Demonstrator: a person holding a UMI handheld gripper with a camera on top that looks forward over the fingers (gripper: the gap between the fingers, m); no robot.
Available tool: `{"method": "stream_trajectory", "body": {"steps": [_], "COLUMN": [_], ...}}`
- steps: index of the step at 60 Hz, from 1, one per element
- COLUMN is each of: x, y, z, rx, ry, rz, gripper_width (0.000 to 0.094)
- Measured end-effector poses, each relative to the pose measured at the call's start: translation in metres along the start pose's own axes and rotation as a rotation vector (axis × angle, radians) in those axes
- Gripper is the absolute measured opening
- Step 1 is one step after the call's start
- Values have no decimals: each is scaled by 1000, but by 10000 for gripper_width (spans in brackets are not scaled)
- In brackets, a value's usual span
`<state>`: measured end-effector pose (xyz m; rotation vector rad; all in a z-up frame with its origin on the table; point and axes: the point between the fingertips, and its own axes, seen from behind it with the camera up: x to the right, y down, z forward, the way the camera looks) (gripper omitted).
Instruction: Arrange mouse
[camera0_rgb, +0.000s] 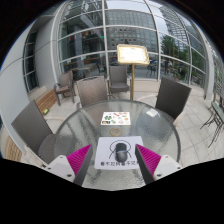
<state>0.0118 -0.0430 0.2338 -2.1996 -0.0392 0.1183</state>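
A: Where is the mouse (121, 151)?

B: It lies dark on a white printed sheet (121, 155), right between the two fingers of the gripper (111, 161). The pink pads (80, 158) stand spread, with a gap at each side of the mouse, so nothing is pinched.

A: What could go wrong from here?

B: I judge the table (150, 128) to be the trouble. Its top is round glass, smooth, and the sheet under the mouse looks loose. If one finger touches first, the mouse may skid sideways, or drag the sheet with it. A rounded mouse shell may also slip out of a squeeze placed too far forward or back.

A: And the second sheet (115, 119)?

B: It lies beyond the fingers, farther across the glass, with small marks on it. It may be the target spot, but I cannot read it at this size.

A: The room?

B: Grey chairs (173, 96) ring the table. Behind them are tall glass walls in white frames, with a wooden lectern-like stand (131, 56) before them.
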Motion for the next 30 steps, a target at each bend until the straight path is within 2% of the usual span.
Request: {"method": "stream_trajectory", "body": {"steps": [30], "x": [1], "y": [20], "z": [-26], "rx": [14], "ry": [-6], "rz": [20], "gripper_width": [856]}}
